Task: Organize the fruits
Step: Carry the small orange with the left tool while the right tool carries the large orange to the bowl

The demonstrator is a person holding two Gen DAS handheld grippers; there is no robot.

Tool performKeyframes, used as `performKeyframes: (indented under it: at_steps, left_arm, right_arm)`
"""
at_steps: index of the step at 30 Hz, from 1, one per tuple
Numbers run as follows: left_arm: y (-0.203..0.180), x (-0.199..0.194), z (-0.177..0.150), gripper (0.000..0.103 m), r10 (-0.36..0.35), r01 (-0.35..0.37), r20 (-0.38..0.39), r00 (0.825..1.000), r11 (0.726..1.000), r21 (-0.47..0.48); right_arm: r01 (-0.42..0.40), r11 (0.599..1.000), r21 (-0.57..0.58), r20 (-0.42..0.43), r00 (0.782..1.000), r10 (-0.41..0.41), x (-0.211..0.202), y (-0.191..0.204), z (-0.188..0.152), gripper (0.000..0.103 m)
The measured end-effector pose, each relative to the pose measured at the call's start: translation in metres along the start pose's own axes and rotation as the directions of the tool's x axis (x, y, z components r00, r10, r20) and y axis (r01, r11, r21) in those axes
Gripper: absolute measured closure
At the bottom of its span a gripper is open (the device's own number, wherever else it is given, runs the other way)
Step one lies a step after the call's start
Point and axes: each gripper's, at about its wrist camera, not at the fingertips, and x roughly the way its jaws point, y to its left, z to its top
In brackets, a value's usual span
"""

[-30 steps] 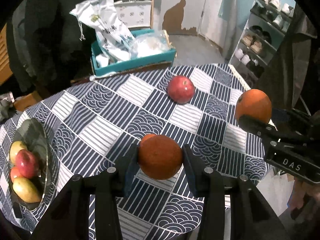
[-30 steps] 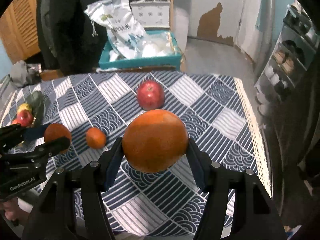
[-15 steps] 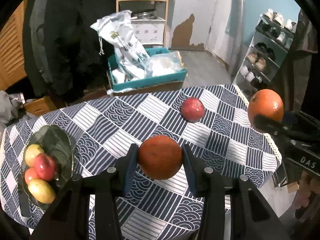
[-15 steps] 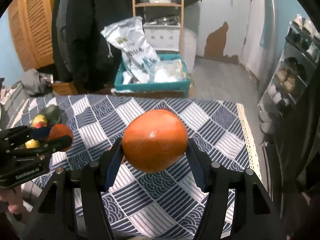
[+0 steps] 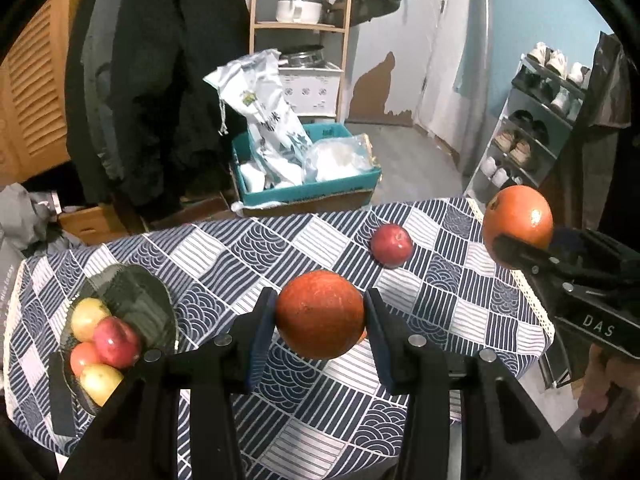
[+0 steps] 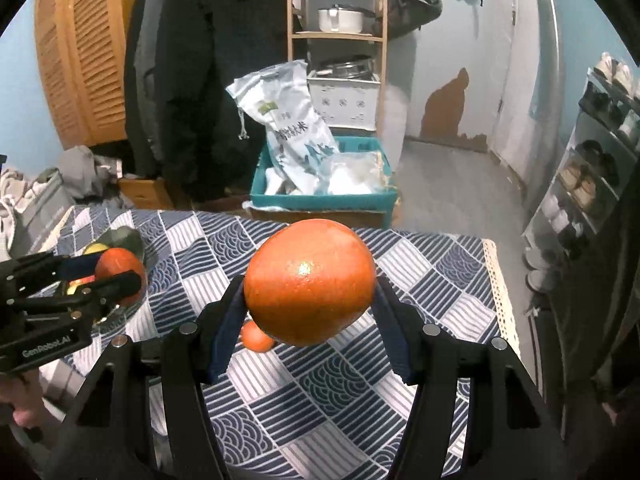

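My left gripper (image 5: 320,316) is shut on a dark orange (image 5: 319,314) and holds it high above the table. My right gripper (image 6: 308,292) is shut on a larger orange (image 6: 310,282), also lifted; it shows at the right of the left wrist view (image 5: 518,218). A red apple (image 5: 391,245) lies on the patterned tablecloth (image 5: 224,256). A small orange (image 6: 256,336) lies on the cloth, partly hidden behind the held fruit. A dark glass plate (image 5: 132,300) at the left holds several apples and pears.
A teal box (image 5: 308,188) with white bags stands on the floor beyond the table. A shoe rack (image 5: 532,128) is at the right, a wooden shelf (image 5: 300,28) and hanging coats at the back. The table's lace edge (image 6: 500,292) is on the right.
Both grippers have risen and drawn back with their oranges; the table looks lower and farther. The plate has come more into the left wrist view.
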Motion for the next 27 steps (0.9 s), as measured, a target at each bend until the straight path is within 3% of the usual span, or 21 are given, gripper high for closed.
performKeyframes:
  at_steps: [27]
  left_arm:
    - [0.078, -0.021, -0.005, 0.058, 0.080, -0.078, 0.014, 0.997, 0.989, -0.124]
  right_arm:
    - [-0.109, 0.991, -0.077, 0.004, 0.994, 0.110, 0.022, 0.080, 0.037, 0.041]
